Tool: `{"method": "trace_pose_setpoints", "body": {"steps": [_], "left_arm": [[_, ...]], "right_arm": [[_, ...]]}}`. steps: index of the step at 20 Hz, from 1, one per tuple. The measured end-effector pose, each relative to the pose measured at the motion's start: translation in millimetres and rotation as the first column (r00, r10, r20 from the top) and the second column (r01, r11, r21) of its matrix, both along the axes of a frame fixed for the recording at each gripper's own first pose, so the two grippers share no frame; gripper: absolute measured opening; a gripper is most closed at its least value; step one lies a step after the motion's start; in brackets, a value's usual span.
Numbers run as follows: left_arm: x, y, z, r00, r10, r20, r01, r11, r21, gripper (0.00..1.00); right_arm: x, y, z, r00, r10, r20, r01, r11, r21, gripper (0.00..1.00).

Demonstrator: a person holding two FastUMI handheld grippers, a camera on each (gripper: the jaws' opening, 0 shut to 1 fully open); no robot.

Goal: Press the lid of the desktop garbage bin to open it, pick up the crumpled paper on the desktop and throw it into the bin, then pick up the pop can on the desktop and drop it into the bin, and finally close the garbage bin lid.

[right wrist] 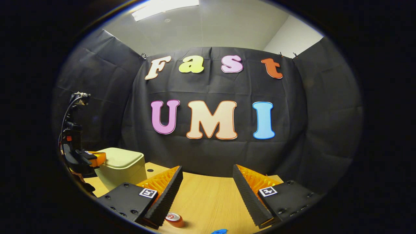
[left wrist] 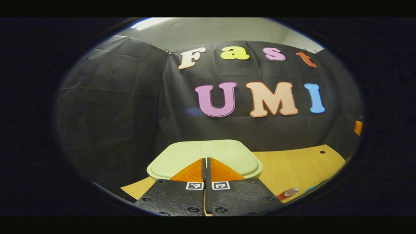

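- Presently, left gripper (left wrist: 206, 162): fingers pressed together, nothing between them, tips over the near edge of the bin lid (left wrist: 208, 152), which lies straight ahead and just below; whether the tips touch the lid cannot be told
- Bin (right wrist: 122, 169): pale green, lid down and flat; stands at the desk's (right wrist: 208, 198) far left in the right gripper view, with the other gripper (right wrist: 85, 158) poised at its near side
- Right gripper (right wrist: 208, 191): fingers spread wide, holding nothing, pointed at bare desk well right of the bin
- Pop can (right wrist: 174, 219): lying on the desk just beside the right gripper's left finger, end towards the camera; in the left gripper view it lies low right, well off that gripper's line (left wrist: 288, 193)
- Blue scrap (right wrist: 219, 231): at the bottom edge, too small to identify
- Judgement: the left hand is nearer the lid, so the press falls to it; the push wanted is downward on the lid
- Views compared: left gripper view gives the fingers' alignment over the lid; right gripper view gives the bin's side and full height
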State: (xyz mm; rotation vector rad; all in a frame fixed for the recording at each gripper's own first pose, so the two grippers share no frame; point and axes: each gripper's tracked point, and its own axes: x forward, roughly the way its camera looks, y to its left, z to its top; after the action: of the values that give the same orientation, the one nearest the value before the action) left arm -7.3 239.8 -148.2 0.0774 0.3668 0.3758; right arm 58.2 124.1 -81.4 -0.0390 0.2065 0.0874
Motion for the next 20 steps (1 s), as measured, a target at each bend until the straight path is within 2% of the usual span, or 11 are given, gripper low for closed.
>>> {"method": "trace_pose_setpoints", "body": {"steps": [2, 4, 5, 8, 11, 13, 17, 19, 20], "left_arm": [[-1.1, 0.3, 0.7, 1.000, 0.011, 0.021, -0.011, 1.000, -0.014, 0.00], [2.8, 0.6, -2.8, 0.998, 0.048, 0.037, -0.044, 0.991, -0.125, 0.00], [-1.3, -0.9, -4.2, 0.998, 0.050, 0.034, -0.045, 0.989, -0.140, 0.00], [0.8, 0.4, 14.6, 0.992, 0.038, 0.117, -0.028, 0.995, -0.092, 0.00], [-2.8, -2.7, 34.1, 0.987, 0.048, 0.152, -0.039, 0.998, -0.056, 0.00], [-4.8, -11.7, 50.6, 0.985, 0.024, 0.174, -0.022, 1.000, -0.014, 0.00], [-6.0, -53.2, 72.7, 0.974, -0.073, 0.213, 0.083, 0.996, -0.036, 0.43], [-7.6, -65.4, 82.3, 0.970, -0.087, 0.227, 0.097, 0.995, -0.032, 0.64], [-10.4, -68.8, 85.8, 0.969, -0.093, 0.228, 0.100, 0.995, -0.020, 0.71]], "right_arm": [[0.5, 2.8, -3.0, 1.000, 0.005, -0.006, -0.005, 1.000, -0.006, 0.97], [0.3, 3.1, -1.7, 1.000, 0.007, -0.006, -0.008, 1.000, -0.011, 0.98], [0.1, 2.4, -1.3, 1.000, 0.008, -0.006, -0.008, 1.000, -0.002, 0.98], [-1.5, -3.3, -2.2, 1.000, 0.019, -0.017, -0.018, 1.000, 0.024, 0.98], [-2.9, -27.6, -5.9, 1.000, 0.008, -0.029, -0.008, 1.000, 0.004, 0.99], [-4.5, -39.0, -13.9, 0.999, 0.007, -0.051, -0.007, 1.000, 0.011, 0.98], [-10.2, -57.4, -52.8, 0.988, 0.021, -0.152, -0.020, 1.000, 0.009, 1.00], [-14.9, -65.0, -77.5, 0.976, 0.030, -0.216, -0.027, 1.000, 0.016, 0.98], [-17.4, -66.8, -88.6, 0.969, 0.037, -0.244, -0.031, 0.999, 0.026, 0.98]]}}
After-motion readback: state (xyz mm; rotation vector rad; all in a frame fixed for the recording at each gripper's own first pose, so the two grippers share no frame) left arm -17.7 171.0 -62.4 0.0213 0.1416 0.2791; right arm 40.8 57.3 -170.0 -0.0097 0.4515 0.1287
